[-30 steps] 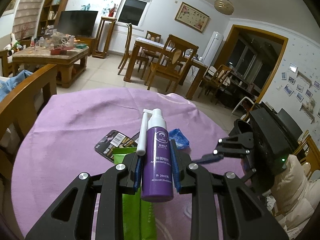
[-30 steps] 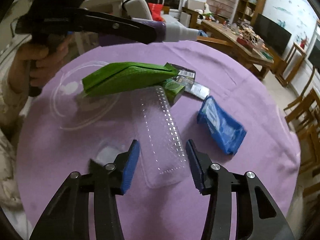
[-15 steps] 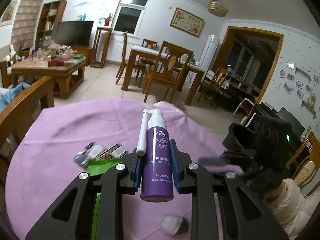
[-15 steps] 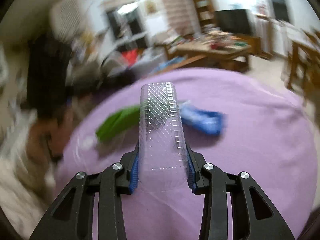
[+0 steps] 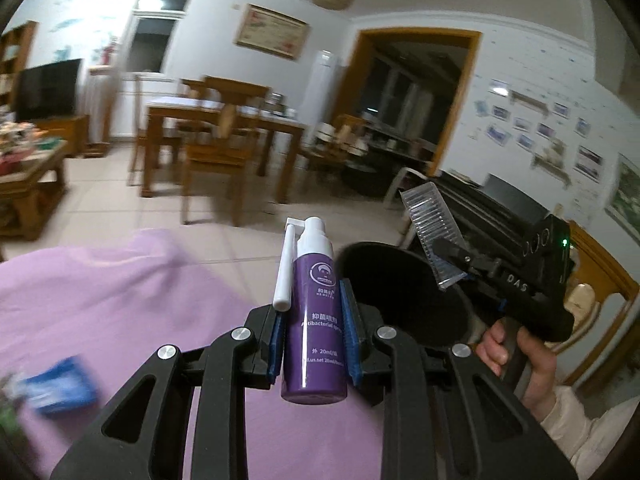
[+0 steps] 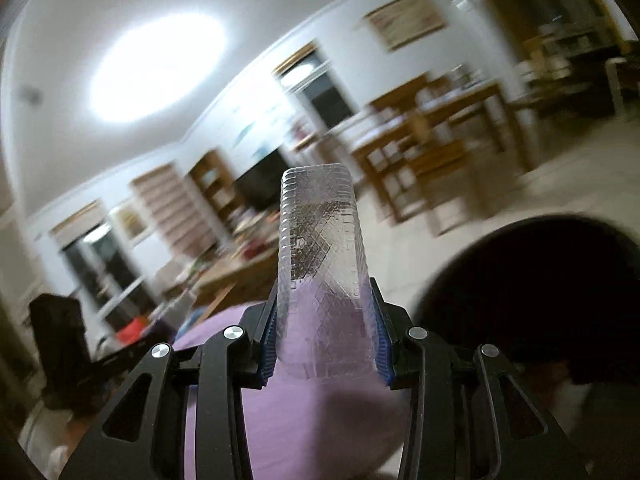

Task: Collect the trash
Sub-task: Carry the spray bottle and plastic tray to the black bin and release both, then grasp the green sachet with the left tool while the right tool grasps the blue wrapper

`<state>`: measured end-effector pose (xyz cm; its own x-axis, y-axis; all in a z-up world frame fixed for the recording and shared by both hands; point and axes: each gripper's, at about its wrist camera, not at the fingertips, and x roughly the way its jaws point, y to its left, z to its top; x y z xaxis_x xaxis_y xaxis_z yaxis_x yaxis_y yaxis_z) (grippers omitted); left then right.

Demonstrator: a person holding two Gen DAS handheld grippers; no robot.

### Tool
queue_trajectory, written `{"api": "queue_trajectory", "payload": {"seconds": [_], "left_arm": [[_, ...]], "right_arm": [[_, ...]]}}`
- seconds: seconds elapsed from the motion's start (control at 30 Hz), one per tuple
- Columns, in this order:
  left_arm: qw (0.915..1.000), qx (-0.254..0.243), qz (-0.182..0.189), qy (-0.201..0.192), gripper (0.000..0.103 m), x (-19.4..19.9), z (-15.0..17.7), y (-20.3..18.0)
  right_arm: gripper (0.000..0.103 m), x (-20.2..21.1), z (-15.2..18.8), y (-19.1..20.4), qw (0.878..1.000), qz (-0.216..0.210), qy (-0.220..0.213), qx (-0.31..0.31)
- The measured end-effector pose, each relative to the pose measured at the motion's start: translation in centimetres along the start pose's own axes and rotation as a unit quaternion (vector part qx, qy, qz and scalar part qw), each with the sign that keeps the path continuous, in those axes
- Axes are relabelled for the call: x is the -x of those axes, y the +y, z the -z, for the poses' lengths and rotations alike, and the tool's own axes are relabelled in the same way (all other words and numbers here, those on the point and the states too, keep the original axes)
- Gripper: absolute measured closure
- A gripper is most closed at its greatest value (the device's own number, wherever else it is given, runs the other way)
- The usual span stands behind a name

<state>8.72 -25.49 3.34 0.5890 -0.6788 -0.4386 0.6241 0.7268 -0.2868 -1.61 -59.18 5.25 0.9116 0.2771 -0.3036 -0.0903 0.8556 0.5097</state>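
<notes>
Purple spray bottle (image 5: 314,320) pinched in left gripper (image 5: 312,344) | clear plastic tray (image 6: 324,272) squeezed by right gripper (image 6: 324,354) | black bin (image 5: 400,292) at 2 o'clock | risk: flimsy tray buckles, slips short of bin.

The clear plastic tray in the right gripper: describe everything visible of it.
The clear plastic tray is a long, narrow, see-through piece embossed with a diamond grid and ribbed edges, and looks like thin, stiff packaging. The right gripper is shut on its lower end, blue pads on both sides, so it juts up and forward, off the purple tablecloth. In the left wrist view it hangs tilted over the black bin.
</notes>
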Motion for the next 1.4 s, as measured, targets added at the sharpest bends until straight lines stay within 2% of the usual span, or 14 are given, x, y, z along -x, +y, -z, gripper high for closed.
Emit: {"api": "queue_trajectory", "payload": {"seconds": [0.13, 0.3, 0.5, 0.7, 0.73, 0.77, 0.8, 0.83, 0.87, 0.93, 1.13, 1.17, 1.33, 1.4], "left_arm": [[0.9984, -0.013, 0.053, 0.019, 0.078, -5.2, -0.4, -3.9], [0.9951, -0.029, 0.084, 0.043, 0.078, -10.4, -0.2, -7.1], [0.9929, -0.035, 0.089, 0.071, 0.078, -14.1, 0.5, -8.4], [0.9921, -0.044, 0.083, 0.084, 0.075, -16.2, 0.5, -9.5], [0.9922, -0.047, 0.08, 0.083, 0.074, -16.2, 0.4, -9.8], [0.9925, -0.05, 0.077, 0.081, 0.06, -16.3, 0.2, -10.0], [0.9935, -0.051, 0.07, 0.074, 0.027, -15.9, 0.0, -10.1], [0.9949, -0.046, 0.065, 0.062, 0.013, -15.5, -0.1, -10.0], [0.9962, -0.041, 0.062, 0.046, 0.005, -15.0, -0.2, -10.0], [0.9968, -0.033, 0.064, 0.034, 0.005, -14.1, -0.7, -9.6], [0.9987, -0.013, 0.042, 0.027, 0.005, -10.8, -1.3, -7.5], [0.9989, -0.01, 0.039, 0.025, 0.005, -10.3, -1.3, -7.1], [0.9998, 0.006, -0.002, 0.016, 0.005, -4.9, -0.5, -4.0], [0.9993, 0.015, -0.031, 0.014, 0.005, -2.2, 0.1, -2.0]], "right_arm": [[0.064, 3.3, -0.5, -5.0, 0.998, 0.05, -0.028, -0.024], [0.063, 5.8, -0.6, -9.3, 0.994, 0.09, -0.047, -0.039], [0.063, 4.8, 0.3, -12.2, 0.991, 0.111, -0.049, -0.052], [0.055, 4.3, 1.4, -13.9, 0.99, 0.113, -0.05, -0.07], [0.051, 4.3, 1.4, -14.1, 0.99, 0.113, -0.051, -0.074], [0.035, 4.2, 1.6, -13.7, 0.989, 0.111, -0.054, -0.077], [0.022, 4.2, 1.4, -13.2, 0.989, 0.11, -0.059, -0.079], [0.019, 4.6, 1.5, -13.1, 0.988, 0.11, -0.071, -0.08], [0.015, 4.8, 1.5, -13.0, 0.988, 0.112, -0.078, -0.079], [0.01, 5.1, 1.4, -12.6, 0.987, 0.115, -0.084, -0.076], [0.009, 4.9, 1.4, -11.0, 0.988, 0.116, -0.081, -0.07], [0.006, 4.9, 1.3, -10.6, 0.988, 0.117, -0.079, -0.065], [0.005, 3.0, 0.8, -7.2, 0.991, 0.116, -0.057, -0.025], [0.005, 1.6, 1.0, -5.0, 0.995, 0.093, -0.034, -0.008]]}}
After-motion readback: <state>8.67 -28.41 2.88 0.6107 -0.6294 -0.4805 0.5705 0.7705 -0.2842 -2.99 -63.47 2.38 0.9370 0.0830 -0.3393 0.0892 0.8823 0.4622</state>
